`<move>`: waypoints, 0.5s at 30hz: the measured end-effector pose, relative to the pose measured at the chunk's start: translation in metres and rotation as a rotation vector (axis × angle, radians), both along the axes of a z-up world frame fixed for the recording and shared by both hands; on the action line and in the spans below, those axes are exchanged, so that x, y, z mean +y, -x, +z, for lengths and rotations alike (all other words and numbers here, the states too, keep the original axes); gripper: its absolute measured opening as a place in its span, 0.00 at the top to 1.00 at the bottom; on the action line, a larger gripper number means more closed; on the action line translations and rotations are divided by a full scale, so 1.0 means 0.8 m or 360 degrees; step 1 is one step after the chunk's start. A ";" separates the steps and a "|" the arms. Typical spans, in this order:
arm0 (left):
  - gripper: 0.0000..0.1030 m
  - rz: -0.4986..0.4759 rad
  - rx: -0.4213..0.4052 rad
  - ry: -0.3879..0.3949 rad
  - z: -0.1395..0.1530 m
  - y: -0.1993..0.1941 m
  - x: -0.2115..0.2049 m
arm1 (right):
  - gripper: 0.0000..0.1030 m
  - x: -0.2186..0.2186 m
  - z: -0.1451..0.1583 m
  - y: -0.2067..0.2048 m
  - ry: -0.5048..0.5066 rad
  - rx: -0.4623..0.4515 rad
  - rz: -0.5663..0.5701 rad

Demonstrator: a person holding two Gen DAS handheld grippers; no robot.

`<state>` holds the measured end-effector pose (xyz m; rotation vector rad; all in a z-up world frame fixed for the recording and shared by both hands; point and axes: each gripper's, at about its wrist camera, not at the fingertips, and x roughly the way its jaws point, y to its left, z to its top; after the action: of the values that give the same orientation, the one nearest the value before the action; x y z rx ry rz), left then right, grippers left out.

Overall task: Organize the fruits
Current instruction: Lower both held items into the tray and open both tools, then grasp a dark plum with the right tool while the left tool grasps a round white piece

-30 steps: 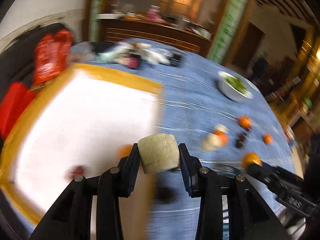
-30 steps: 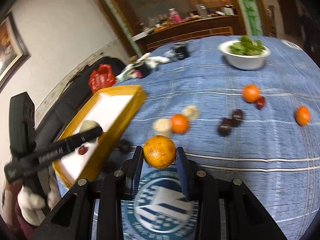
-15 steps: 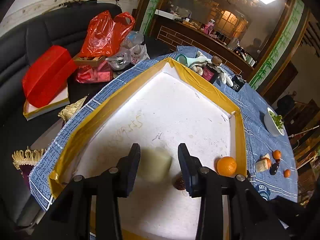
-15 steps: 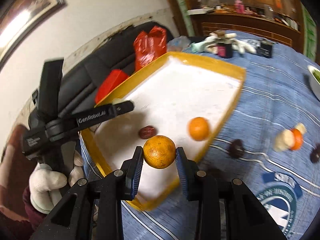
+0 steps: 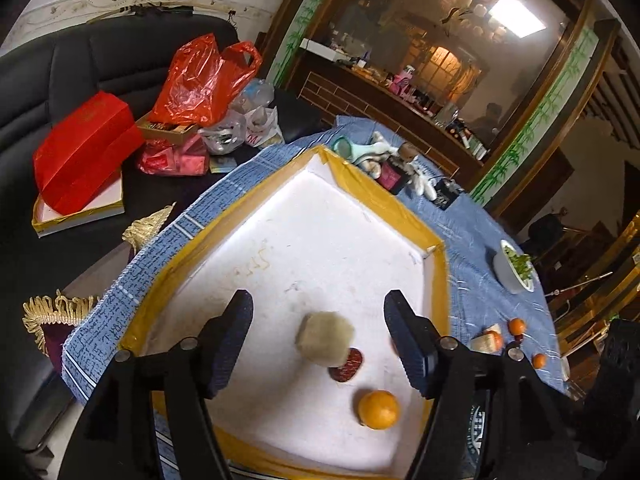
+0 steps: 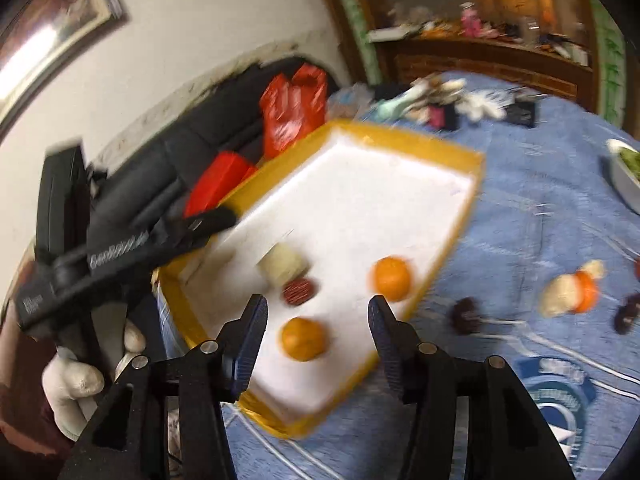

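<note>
A white tray with a yellow rim (image 5: 408, 216) (image 6: 432, 152) lies on the blue tablecloth. In it are a pale banana chunk (image 5: 325, 338) (image 6: 282, 266), a dark red date (image 5: 347, 365) (image 6: 298, 290) and oranges (image 5: 379, 403) (image 6: 304, 338) (image 6: 391, 278). My left gripper (image 5: 318, 344) is open above the chunk, which lies free on the tray. My right gripper (image 6: 316, 340) is open, with an orange lying on the tray between its fingers. The left gripper also shows in the right wrist view (image 6: 208, 224).
Loose on the cloth to the right are oranges (image 5: 517, 325), banana pieces (image 6: 560, 298) and dark dates (image 6: 466, 314). A white bowl of greens (image 5: 514, 272) stands far right. Red bags (image 5: 200, 80) and a box (image 5: 80, 152) lie on the black sofa to the left.
Both grippers opened. The left let go of the banana chunk onto the tray, and the right let go of its orange, which now lies in the tray.
</note>
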<state>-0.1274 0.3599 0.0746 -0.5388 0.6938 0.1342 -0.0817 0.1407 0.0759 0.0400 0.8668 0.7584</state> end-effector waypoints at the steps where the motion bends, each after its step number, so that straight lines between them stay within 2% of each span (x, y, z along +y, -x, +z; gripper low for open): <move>1: 0.33 -0.0007 -0.0011 -0.0002 0.003 0.001 -0.003 | 0.44 -0.017 0.003 -0.005 -0.0009 -0.0005 -0.0054; 3: 0.31 -0.0030 -0.0032 -0.0011 0.008 0.004 -0.011 | 0.44 -0.044 0.001 -0.013 0.0009 0.0001 -0.0141; 7: 0.31 -0.0095 -0.0040 -0.0027 0.012 0.000 -0.032 | 0.44 -0.084 -0.027 -0.022 0.0062 0.0085 -0.0256; 10: 0.31 -0.0132 -0.0029 -0.0042 0.012 -0.003 -0.044 | 0.45 -0.077 -0.045 -0.013 0.0115 0.0099 -0.0190; 15: 0.31 -0.0171 -0.0021 -0.0079 0.015 -0.004 -0.060 | 0.47 -0.035 -0.054 0.001 0.0286 -0.0039 -0.0024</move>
<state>-0.1245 0.3121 0.0865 -0.4533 0.7035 0.0472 -0.0828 0.1131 0.0331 -0.1221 0.9072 0.6630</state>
